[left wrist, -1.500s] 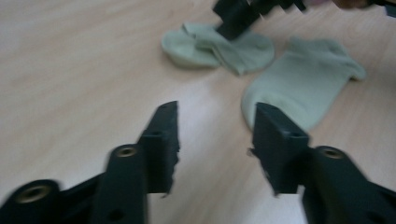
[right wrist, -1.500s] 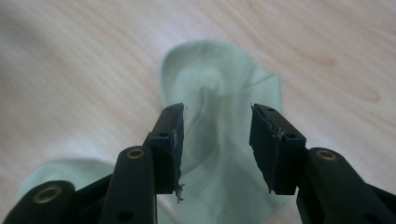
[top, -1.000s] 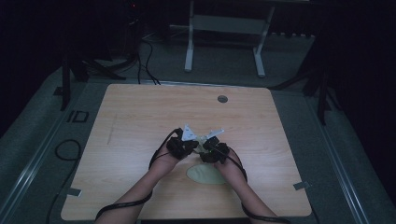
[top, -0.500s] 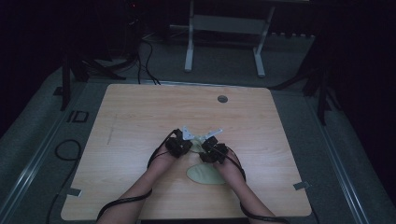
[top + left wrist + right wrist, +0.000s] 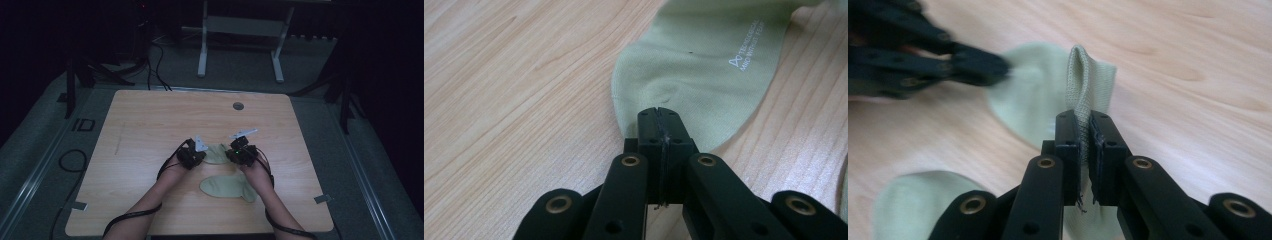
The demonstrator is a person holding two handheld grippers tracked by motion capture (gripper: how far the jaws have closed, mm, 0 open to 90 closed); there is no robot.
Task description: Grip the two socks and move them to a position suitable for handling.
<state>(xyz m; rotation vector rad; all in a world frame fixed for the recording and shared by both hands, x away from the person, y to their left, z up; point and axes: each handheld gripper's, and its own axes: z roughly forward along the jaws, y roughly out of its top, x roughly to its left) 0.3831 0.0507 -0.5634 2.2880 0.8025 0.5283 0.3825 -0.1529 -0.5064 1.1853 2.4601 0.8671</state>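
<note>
Closest to me, a second sock (image 5: 227, 187) lies flat on the surface (image 5: 150, 125), just in front of my right arm. Its long way runs left to right. Nothing holds it.

A bit farther out are my two hands. My left hand-held gripper (image 5: 194, 156) is clenched on one end of the first sock (image 5: 216, 153). In the left gripper view the jaws are pressed tight together on the sock's rounded edge (image 5: 664, 95), and the sock spreads away from me across the wood. My right hand-held gripper (image 5: 239, 152) is clenched on the other end. In the right gripper view the ribbed cuff (image 5: 1080, 85) stands up, pinched between the jaws.

So this sock sits between my two hand-held grippers, and its long way runs from one to the other. Both hands are just as near to it. I think I could pull it straight or lay it over the other sock, which is nearer my right hand.

Far off is bare wood and a small round hole (image 5: 238, 106).
</note>
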